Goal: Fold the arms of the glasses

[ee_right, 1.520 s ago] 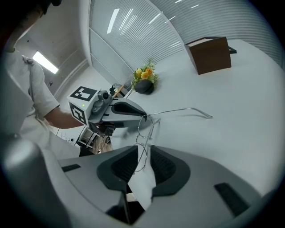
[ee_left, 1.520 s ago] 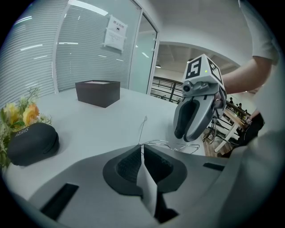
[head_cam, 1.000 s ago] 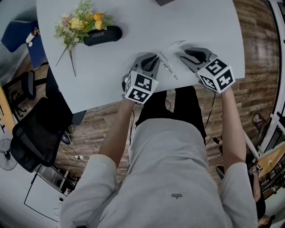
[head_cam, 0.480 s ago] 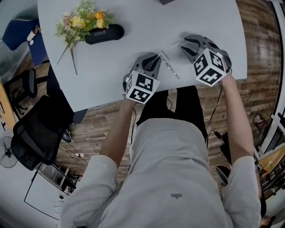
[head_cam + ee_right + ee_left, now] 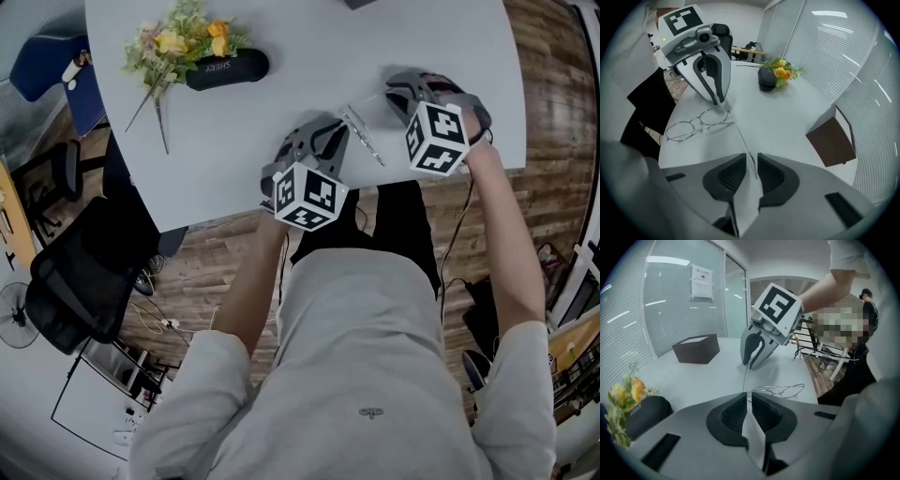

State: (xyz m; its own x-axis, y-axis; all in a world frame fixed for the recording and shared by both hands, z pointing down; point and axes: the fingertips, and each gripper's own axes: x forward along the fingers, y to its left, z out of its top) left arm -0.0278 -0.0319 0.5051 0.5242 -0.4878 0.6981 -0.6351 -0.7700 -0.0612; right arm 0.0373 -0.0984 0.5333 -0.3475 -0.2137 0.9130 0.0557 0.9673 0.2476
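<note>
Left gripper view looks along my left claw (image 5: 747, 398), whose jaws stand almost together, only a thin slit between the ribbed pads, pinched on the corner of the glasses (image 5: 785, 391) where the frame meets its hinge. The wire-rimmed lenses lie just beyond my fingertips and to their right, on the pale table (image 5: 708, 376). From that pinched corner one thin arm (image 5: 744, 378) runs straight ahead to my right claw (image 5: 751, 365), which stands tip-down on the far side, marker cube uppermost.

Right gripper view gives the other end. My right claw's jaws have just been closing, yet a gap shows between the pads, wider than the wire; the arm lies in that gap, close to the right-hand pad, and I see neither pad pressing on it. From these jaws the arm leads ahead and left to the frame, where my left claw's tips sit on the corner.

Farther out beyond my right claw a black case (image 5: 765, 78) lies with a bunch of yellow flowers (image 5: 780, 71) against it, well apart from the glasses. A dark box (image 5: 832, 140) stands off to this claw's right. Head view shows both claws by the table's near edge, the glasses between them.
</note>
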